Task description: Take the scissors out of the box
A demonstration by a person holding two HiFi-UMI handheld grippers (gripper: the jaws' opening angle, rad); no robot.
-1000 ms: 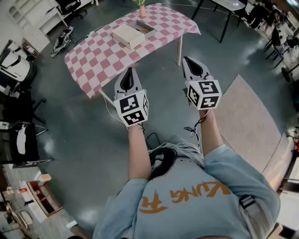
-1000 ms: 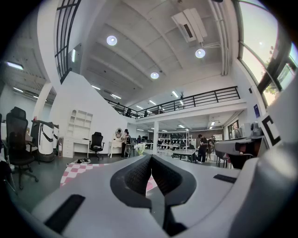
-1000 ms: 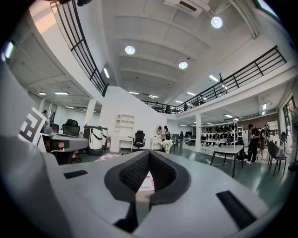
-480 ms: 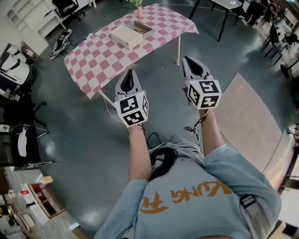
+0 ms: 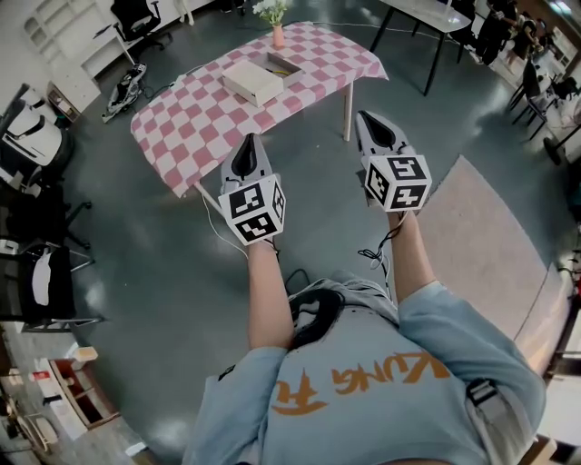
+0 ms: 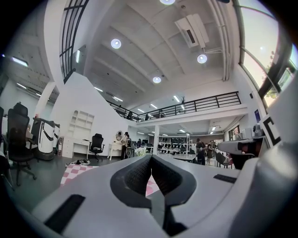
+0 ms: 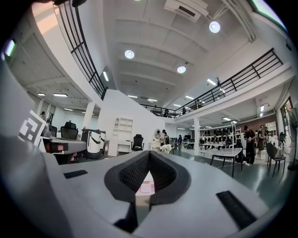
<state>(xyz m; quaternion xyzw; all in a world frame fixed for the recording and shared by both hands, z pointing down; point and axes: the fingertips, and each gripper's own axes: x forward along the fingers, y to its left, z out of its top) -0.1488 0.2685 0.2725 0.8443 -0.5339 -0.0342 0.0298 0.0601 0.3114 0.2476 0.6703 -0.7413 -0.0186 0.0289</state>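
A table with a pink-and-white checked cloth (image 5: 195, 118) stands ahead across the floor. On it lie a flat cream box (image 5: 252, 82) and, just behind it, an open box (image 5: 283, 64); what the open box holds is too small to tell, and no scissors show. My left gripper (image 5: 250, 139) and right gripper (image 5: 361, 115) are held side by side over the floor, well short of the table, both pointing toward it. Each is shut with nothing between its jaws, as the left gripper (image 6: 150, 158) and right gripper (image 7: 149, 153) show in their own views.
A small vase with flowers (image 5: 277, 32) stands at the table's far edge. Office chairs (image 5: 32, 136) and shelves line the left side. A dark table (image 5: 427, 18) and people sit at the back right. A pale rug (image 5: 490, 245) lies on the floor to the right.
The head view has tilted slightly, so the table and vase sit a little lower in the picture. Both grippers keep their place and stay shut.
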